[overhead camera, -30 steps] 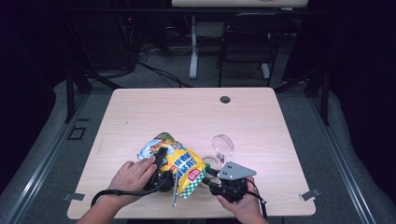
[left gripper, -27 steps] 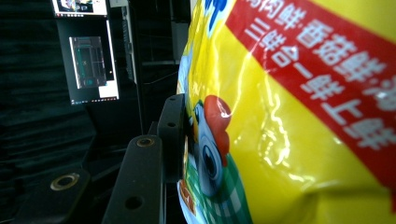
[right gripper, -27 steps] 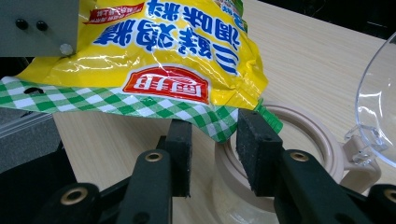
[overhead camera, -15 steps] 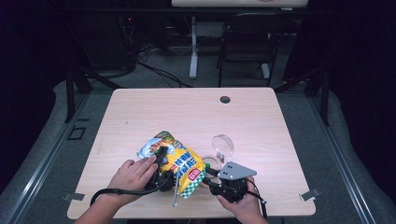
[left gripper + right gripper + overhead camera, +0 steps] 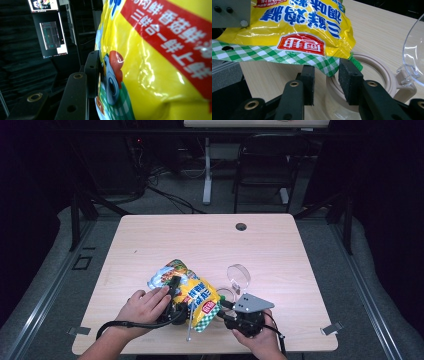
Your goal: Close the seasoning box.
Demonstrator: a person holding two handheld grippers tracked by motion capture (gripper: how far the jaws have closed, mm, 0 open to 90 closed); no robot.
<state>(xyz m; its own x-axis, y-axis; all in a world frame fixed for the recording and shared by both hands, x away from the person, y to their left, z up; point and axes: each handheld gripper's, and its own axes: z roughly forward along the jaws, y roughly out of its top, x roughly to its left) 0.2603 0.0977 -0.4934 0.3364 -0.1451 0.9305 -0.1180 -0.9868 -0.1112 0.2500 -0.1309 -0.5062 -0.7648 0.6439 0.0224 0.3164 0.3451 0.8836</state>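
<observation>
Holding the snack bag (image 5: 187, 292) near the surface's (image 5: 280, 250) front edge, my left fingers (image 5: 93, 72) clamped its side; its checkered corner hung just above my unclenched right fingers (image 5: 350, 82), over the jar (image 5: 372, 75).

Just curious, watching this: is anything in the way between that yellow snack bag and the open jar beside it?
Nothing visible blocks it. The snack bag hangs with its checked corner right at the rim of the jar, whose clear lid is flipped back. The right tool has its jaws at that corner.
</observation>
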